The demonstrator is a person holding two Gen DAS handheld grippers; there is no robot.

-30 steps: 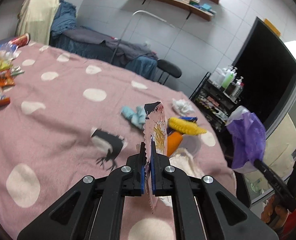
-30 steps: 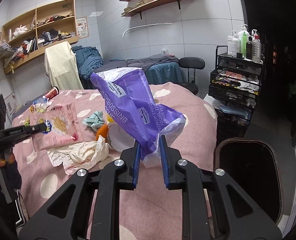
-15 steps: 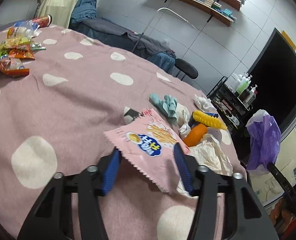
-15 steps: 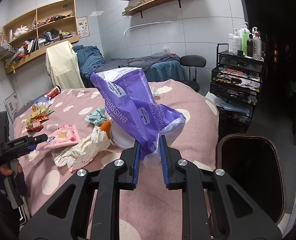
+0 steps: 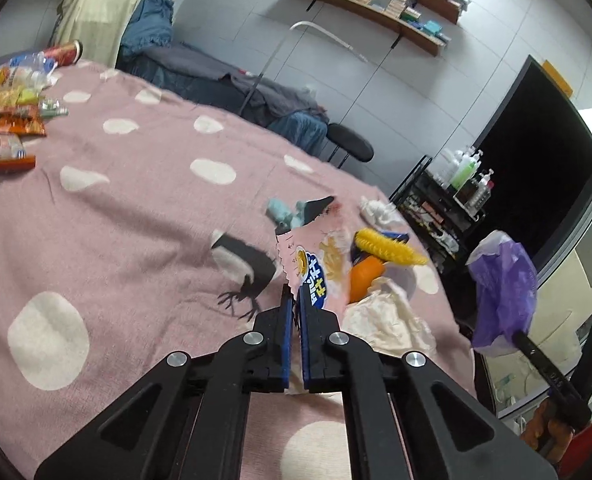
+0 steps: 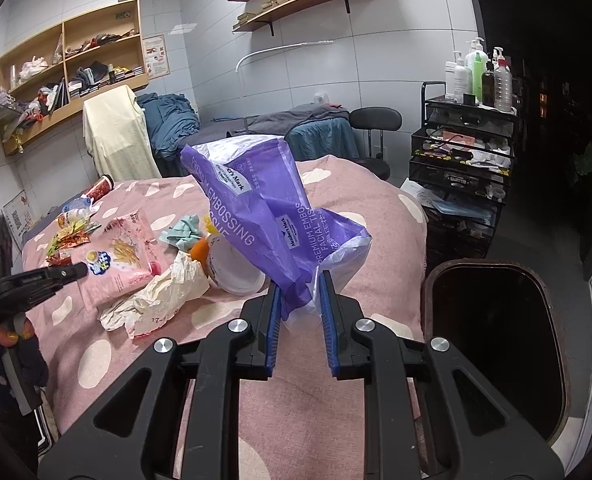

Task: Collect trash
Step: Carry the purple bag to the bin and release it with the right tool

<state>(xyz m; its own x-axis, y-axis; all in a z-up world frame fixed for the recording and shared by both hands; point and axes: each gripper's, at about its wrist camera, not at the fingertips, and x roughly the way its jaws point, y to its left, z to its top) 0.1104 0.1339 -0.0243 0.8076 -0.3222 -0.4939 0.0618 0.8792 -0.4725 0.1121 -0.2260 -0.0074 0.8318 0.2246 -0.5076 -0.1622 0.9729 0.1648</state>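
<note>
— While both tools are in view, report their state, left first.

— Left tool (image 5: 295, 300): its jaws have just been closing and now stand all but together on the lower edge of a pink snack packet (image 5: 315, 256). The packet stands up between the blue pads (image 5: 286, 316), its serrated edge toward the camera. In the right wrist view the same tool (image 6: 80, 270) grips that packet (image 6: 120, 258) at its near left corner, and the packet looks raised off the cover.

— And the right?

— Right tool (image 6: 299, 300): jaws part open, pinched on the bunched lower end of a purple tissue wrapper (image 6: 264, 216). The wrapper rises above the fingers, clear of the bed. From the left wrist view it (image 5: 503, 288) hangs off to the right, past the bed's edge.

— Where does the remaining trash lie?

— On the pink polka-dot bed cover (image 5: 136, 200). Crumpled cream paper (image 6: 164, 292) lies just beside the pink packet. Touching it are a white cup on its side (image 6: 236, 272) and an orange item (image 6: 200, 248). A crumpled teal wrapper (image 6: 182, 232) lies behind those. Further snack packets (image 5: 8, 128) sit well apart at the far left of the cover.

— Any receptacle?

— A dark bin (image 6: 495, 344), open-topped, stands beside the bed at the right, near the right tool.
</note>
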